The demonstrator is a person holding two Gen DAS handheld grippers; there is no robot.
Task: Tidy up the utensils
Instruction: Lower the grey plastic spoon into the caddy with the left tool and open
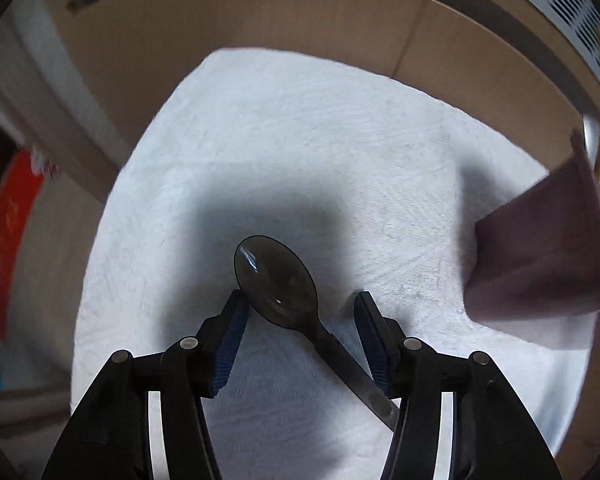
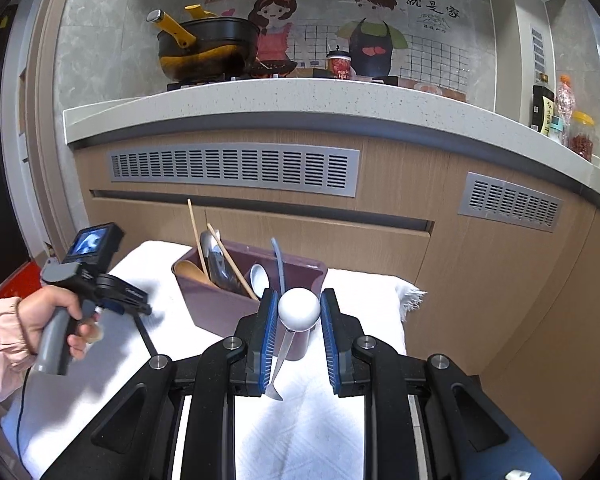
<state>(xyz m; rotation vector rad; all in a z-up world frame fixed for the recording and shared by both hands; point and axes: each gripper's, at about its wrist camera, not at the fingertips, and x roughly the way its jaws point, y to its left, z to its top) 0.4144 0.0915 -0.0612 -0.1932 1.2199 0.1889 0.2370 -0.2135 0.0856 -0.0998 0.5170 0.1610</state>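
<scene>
The left gripper (image 1: 298,332) stands open over a dark spoon (image 1: 278,280) lying on the white towel (image 1: 300,140). The right gripper (image 2: 299,332) clasps a white spoon (image 2: 299,309). The utensil holder (image 2: 220,300) is at eleven o'clock. Judged next: drop it in.

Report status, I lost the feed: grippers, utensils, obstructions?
Left gripper open around dark metal spoon on white towel. Right gripper holds white spoon. Nothing blocking maroon holder.
</scene>
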